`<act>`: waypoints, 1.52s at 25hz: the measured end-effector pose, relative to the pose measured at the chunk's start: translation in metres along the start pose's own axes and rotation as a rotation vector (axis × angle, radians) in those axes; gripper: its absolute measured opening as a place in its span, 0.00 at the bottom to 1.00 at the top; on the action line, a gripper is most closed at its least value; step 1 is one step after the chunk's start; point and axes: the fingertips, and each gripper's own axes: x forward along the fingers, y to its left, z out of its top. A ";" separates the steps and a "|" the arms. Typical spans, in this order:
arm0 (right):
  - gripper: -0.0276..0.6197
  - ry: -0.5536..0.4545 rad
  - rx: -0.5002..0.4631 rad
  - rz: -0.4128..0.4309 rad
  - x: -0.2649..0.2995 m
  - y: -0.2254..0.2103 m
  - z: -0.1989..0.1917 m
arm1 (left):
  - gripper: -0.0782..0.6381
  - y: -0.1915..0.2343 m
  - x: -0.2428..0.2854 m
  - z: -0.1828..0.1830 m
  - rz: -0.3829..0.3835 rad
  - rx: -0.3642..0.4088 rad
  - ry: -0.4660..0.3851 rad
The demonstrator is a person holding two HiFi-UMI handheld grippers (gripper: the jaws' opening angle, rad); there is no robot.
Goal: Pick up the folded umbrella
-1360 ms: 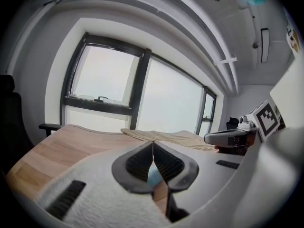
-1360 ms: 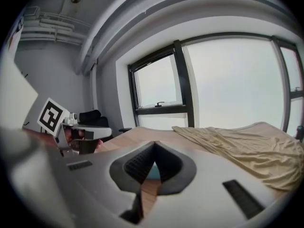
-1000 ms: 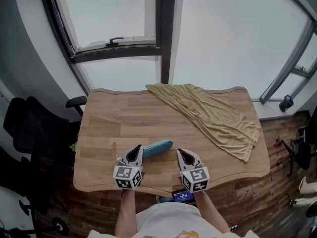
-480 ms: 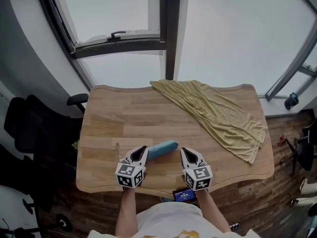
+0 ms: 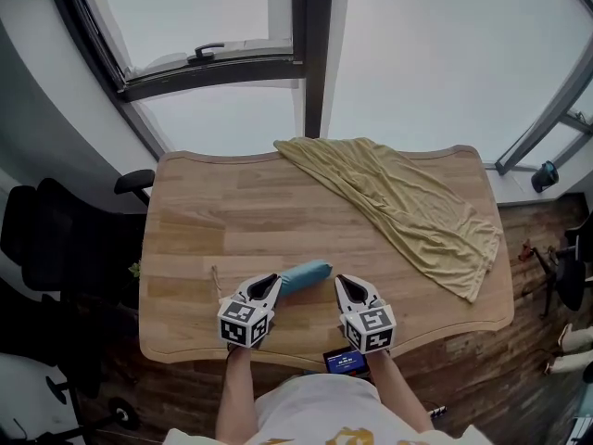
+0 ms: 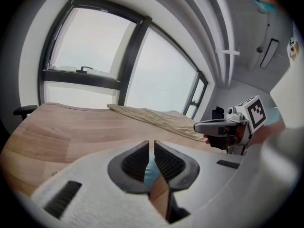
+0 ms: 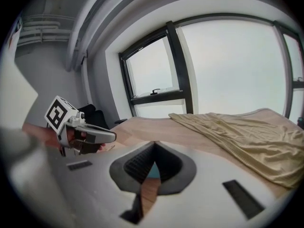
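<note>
The folded umbrella [image 5: 303, 273], a short blue roll, lies on the wooden table [image 5: 213, 221] near its front edge. My left gripper [image 5: 268, 282] is shut and empty, its tips just left of the umbrella's near end. My right gripper [image 5: 342, 284] is also shut with nothing held, a little to the right of the umbrella. In the left gripper view, a sliver of blue umbrella [image 6: 150, 172] shows below the closed left gripper [image 6: 151, 142]. The right gripper view shows the umbrella [image 7: 154, 171] the same way below the right gripper [image 7: 154, 143].
An olive cloth [image 5: 408, 207] lies spread across the table's far right half. A black chair [image 5: 56, 248] stands off the table's left side. A small device with a lit screen [image 5: 345, 362] sits at the front edge by my body. Large windows rise behind the table.
Both grippers have sunk closer to the tabletop and tilted further down, still flanking the umbrella. The umbrella and the cloth have not moved.
</note>
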 end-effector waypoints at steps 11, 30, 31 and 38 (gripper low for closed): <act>0.06 0.075 0.036 -0.019 0.022 -0.027 -0.024 | 0.28 0.015 0.033 -0.042 -0.022 0.136 0.255; 0.06 0.163 0.110 -0.061 0.048 -0.060 -0.057 | 0.54 0.009 0.074 -0.119 -0.301 0.407 0.793; 0.06 0.164 0.118 -0.065 0.049 -0.061 -0.059 | 0.54 0.009 0.074 -0.121 -0.313 0.417 0.807; 0.06 0.174 0.141 -0.071 0.051 -0.062 -0.067 | 0.54 0.011 0.079 -0.143 -0.305 0.514 0.884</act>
